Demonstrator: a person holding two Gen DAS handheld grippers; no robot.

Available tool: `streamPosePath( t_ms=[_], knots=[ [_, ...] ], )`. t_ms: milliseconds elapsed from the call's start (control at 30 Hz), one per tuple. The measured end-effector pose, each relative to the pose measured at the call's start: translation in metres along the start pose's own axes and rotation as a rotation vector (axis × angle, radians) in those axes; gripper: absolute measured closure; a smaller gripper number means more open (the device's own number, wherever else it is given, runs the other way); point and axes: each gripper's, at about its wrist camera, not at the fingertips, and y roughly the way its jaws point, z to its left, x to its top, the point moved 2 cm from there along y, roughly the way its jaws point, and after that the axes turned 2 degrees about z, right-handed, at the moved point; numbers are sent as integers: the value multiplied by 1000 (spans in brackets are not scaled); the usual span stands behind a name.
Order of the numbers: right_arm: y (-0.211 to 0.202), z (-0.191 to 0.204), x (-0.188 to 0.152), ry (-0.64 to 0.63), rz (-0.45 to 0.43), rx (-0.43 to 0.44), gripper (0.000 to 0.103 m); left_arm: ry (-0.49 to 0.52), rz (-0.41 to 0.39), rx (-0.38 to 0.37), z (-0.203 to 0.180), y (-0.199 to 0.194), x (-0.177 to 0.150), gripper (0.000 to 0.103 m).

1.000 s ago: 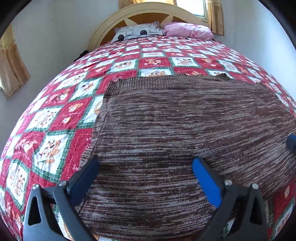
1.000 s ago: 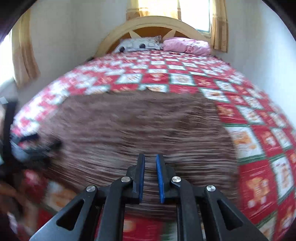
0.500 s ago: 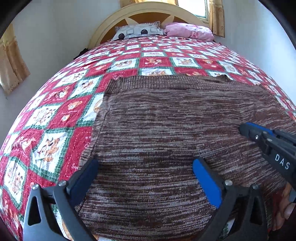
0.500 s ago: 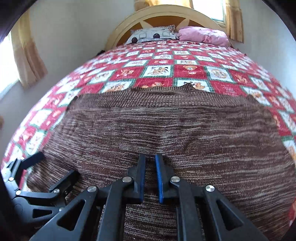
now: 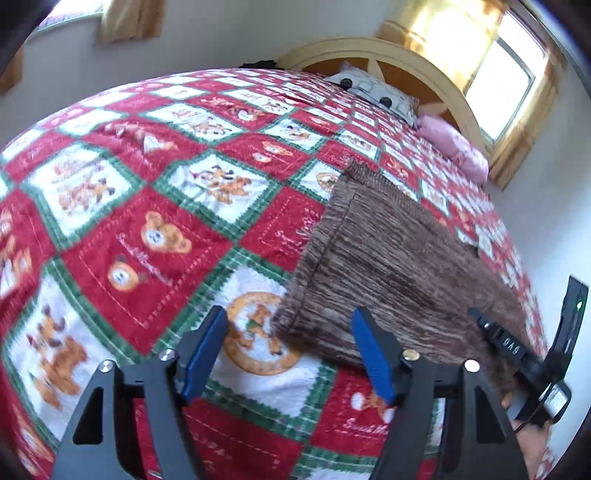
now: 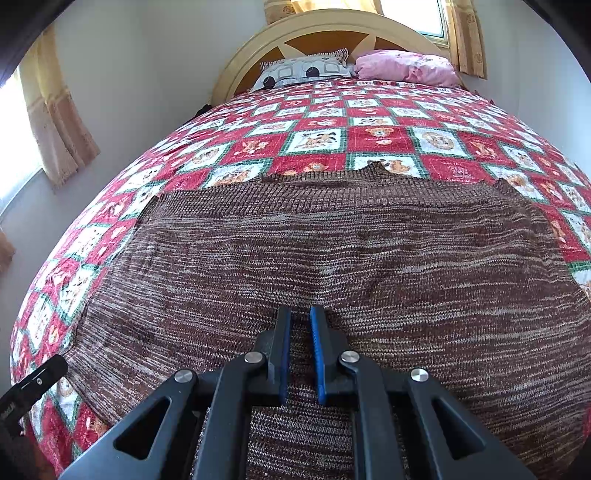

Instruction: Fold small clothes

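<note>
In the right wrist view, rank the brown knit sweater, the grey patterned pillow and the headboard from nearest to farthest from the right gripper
From the right gripper, jaws nearly shut:
1. Brown knit sweater, spread on the quilt directly under and ahead of the fingertips.
2. Grey patterned pillow, at the far end of the bed, left of the pink pillow.
3. Headboard, arched, rising behind both pillows.

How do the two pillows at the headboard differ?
The grey pillow is patterned with dark circles and squares and lies flat; the pink pillow is plain and crumpled. The grey pillow sits on the left in the right wrist view, the pink on the right. Both rest against the headboard.
</note>
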Motion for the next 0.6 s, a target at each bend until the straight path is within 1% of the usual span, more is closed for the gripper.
streamPosePath(
  t_ms=[67, 133, 167, 233, 267, 300, 333, 367, 400, 433, 533, 600],
  knots=[
    [0, 0, 0, 1, 0, 2, 92, 13, -1, -11, -8, 5, -1, 31],
    [0, 0, 0, 2, -1, 3, 92, 11, 9, -15, -15, 12, 0, 25],
    [0, 0, 0, 1, -1, 2, 92, -9, 4, -19, -16, 13, 1, 20],
    [0, 0, 0, -2, -1, -1, 92, -52, 2, -61, -17, 14, 3, 19],
    [0, 0, 0, -3, 0, -2, 92, -60, 7, -83, -18, 16, 5, 24],
    [0, 0, 0, -3, 0, -2, 92, -63, 9, -90, -20, 17, 6, 44],
    [0, 0, 0, -3, 0, -2, 92, -63, 18, -102, -20, 19, 7, 60],
    [0, 0, 0, -3, 0, -2, 92, -66, 42, -128, -21, 23, 7, 88],
    [0, 0, 0, -3, 0, -2, 92, -80, 84, -160, -21, 30, 7, 88],
    [0, 0, 0, -4, 0, -2, 92, -88, 79, -166, -21, 30, 6, 89],
    [0, 0, 0, -7, 0, -6, 92, -47, 40, -187, -27, 20, 4, 91],
    [0, 1, 0, -10, 1, -9, 92, 1, -6, -190, -35, 11, 4, 91]
  ],
)
